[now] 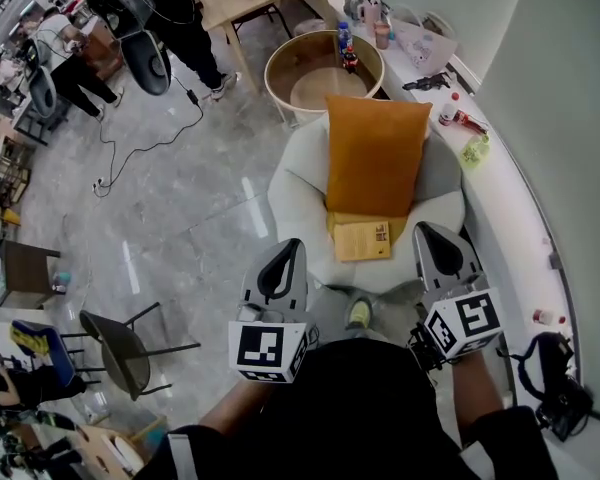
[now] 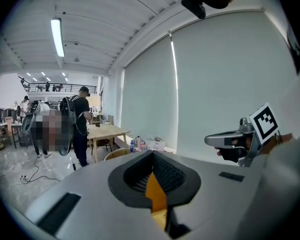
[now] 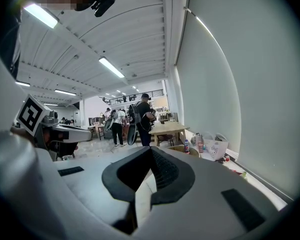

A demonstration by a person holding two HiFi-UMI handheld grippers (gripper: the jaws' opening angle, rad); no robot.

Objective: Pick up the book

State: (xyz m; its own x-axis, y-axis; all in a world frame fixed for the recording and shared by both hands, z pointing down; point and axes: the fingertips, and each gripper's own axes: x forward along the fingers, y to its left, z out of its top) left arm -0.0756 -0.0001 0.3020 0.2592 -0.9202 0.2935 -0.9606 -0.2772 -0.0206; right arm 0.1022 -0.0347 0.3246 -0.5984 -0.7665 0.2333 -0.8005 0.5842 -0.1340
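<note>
A thin yellow book (image 1: 363, 240) lies flat on the seat of a white armchair (image 1: 300, 183), just below an upright orange cushion (image 1: 375, 156). My left gripper (image 1: 288, 248) hovers at the seat's front left, short of the book, with its jaws shut and nothing in them. My right gripper (image 1: 428, 232) hangs to the book's right, over the chair's right arm, also shut and empty. In the left gripper view, the cushion (image 2: 155, 191) and a sliver of the book (image 2: 160, 217) show through the slit between the closed jaws of the left gripper (image 2: 152, 156).
A round wooden tub table (image 1: 325, 73) with bottles stands behind the armchair. A white window ledge (image 1: 500, 188) with small items runs along the right. A dark chair (image 1: 120, 343) stands at the lower left. People stand far back on the grey floor, where a cable lies.
</note>
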